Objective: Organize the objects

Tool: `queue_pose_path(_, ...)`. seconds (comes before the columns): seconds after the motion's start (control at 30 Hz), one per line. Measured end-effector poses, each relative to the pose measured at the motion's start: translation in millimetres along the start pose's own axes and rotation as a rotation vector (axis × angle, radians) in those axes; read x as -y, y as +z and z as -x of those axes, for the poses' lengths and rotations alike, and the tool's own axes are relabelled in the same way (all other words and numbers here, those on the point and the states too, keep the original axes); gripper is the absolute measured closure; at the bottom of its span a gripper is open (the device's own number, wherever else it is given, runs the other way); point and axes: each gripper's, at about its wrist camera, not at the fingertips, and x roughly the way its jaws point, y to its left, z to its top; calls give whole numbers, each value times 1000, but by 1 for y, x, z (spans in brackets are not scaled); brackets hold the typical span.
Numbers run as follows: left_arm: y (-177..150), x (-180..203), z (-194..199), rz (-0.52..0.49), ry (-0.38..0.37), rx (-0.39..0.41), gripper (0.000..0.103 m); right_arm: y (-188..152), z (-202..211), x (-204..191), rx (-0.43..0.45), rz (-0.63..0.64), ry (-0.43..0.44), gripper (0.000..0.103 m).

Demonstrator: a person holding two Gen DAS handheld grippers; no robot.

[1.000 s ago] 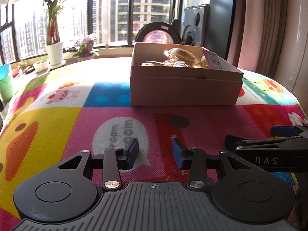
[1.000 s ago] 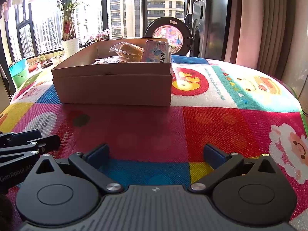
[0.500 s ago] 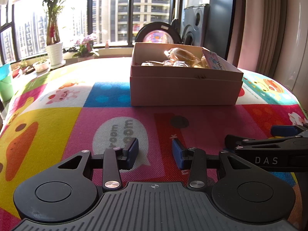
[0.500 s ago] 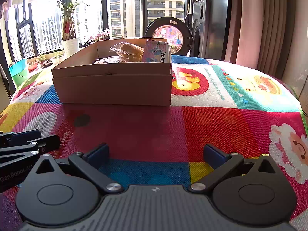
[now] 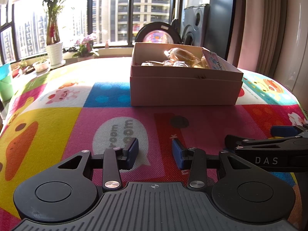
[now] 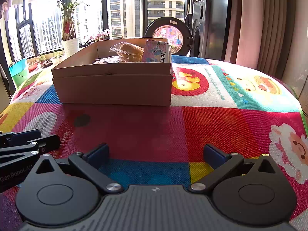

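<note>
A brown cardboard box (image 5: 182,90) stands on the colourful mat ahead of both grippers; it also shows in the right wrist view (image 6: 113,84). Inside lie wrapped buns (image 6: 127,51) and a pink packet (image 6: 156,51) standing at the box's right end. My left gripper (image 5: 155,152) is open a little and empty, low over the mat. My right gripper (image 6: 156,155) is wide open and empty, just right of the left one. Each gripper's side shows in the other's view.
The cartoon-patterned mat (image 6: 221,119) covers the table. A potted plant (image 5: 53,52) and flowers (image 5: 84,46) stand on the window sill at the far left. A washing machine with an open door (image 6: 169,36) and curtains (image 6: 269,25) are behind the table.
</note>
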Motion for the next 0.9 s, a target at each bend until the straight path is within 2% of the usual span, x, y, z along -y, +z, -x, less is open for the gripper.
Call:
queue_pose_path(0.37, 12, -3, -21, -9, 16, 1, 59, 3, -8, 3, 2, 5, 13, 0)
queue_pose_path(0.7, 33, -29, -55, 74, -45, 10, 59, 26, -39, -1, 1, 3, 9, 0)
queue_pose_path(0.9, 29, -46, -56, 167, -114, 23, 60, 34, -51, -3, 2, 4, 8, 0)
